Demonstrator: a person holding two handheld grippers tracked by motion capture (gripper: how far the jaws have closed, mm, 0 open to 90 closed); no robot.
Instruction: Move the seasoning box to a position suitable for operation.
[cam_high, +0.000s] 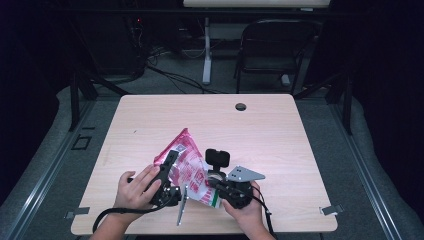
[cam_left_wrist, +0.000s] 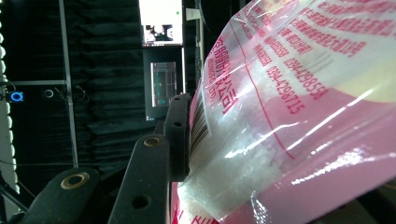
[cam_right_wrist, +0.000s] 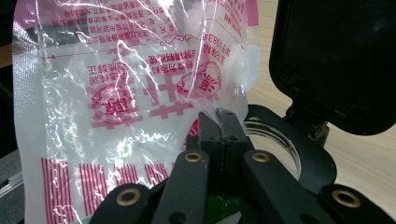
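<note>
Near the front edge of the pale wood-grain bench (cam_high: 280, 130), a crinkled plastic bag (cam_high: 186, 162) stands tilted between the two hands, its pointed top leaning away from the person. The film is glossy and clear in patches, printed with pink bands, red characters and a row of red stripes along one edge; a white granular filling shows through it. The left gripper (cam_high: 167, 167), matte black, grasps the bag's left side: in the left gripper view one flat jaw lies flush against the bag (cam_left_wrist: 289, 107) beside a barcode, and the film bulges past it. The right gripper (cam_high: 220, 186) is clenched on the bag's lower right corner; in the right gripper view its two narrow black jaws meet with a pinch of thin film (cam_right_wrist: 140, 102) caught between their tips. Just right of the bag, touching the bench, lies a black ring-shaped stand (cam_right_wrist: 285, 144) with a clear round centre, and a glossy black rounded-rectangular panel (cam_high: 217, 157) rises from it. A round grommet hole (cam_high: 241, 106) sits well behind the bag.
</note>
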